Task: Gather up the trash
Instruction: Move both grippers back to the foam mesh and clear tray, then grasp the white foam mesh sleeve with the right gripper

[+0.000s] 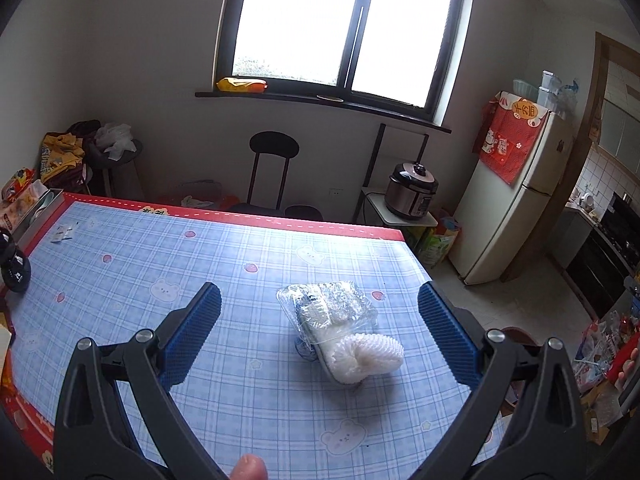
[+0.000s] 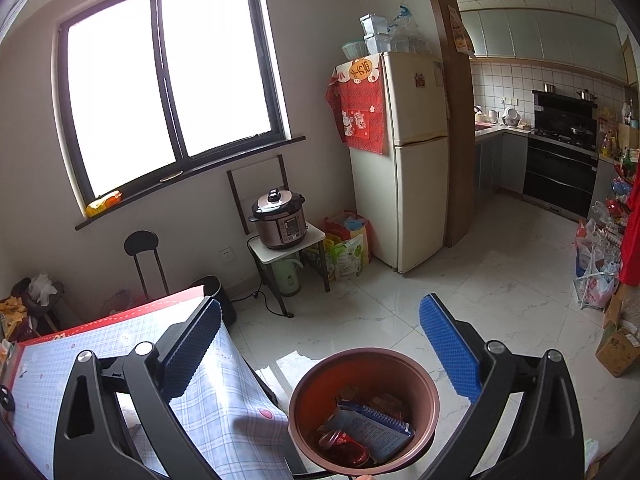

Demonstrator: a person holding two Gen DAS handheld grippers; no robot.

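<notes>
a dining corner with a dark-framed window (image 1: 344,28), a cream fridge (image 2: 404,160) and a pressure cooker (image 2: 280,218) on a small stand. the table (image 1: 160,248), under a blue checked cloth with bears, carries a clear plastic clamshell box (image 1: 326,308) touching a white foam fruit net (image 1: 370,354). the left claw (image 1: 319,302) hangs over them, fingers wide apart, gripping nothing. the right claw (image 2: 320,312), also spread and empty, hovers above a brown trash bin (image 2: 364,412) on the floor just beside the table, with a printed packet and red scraps inside.
</notes>
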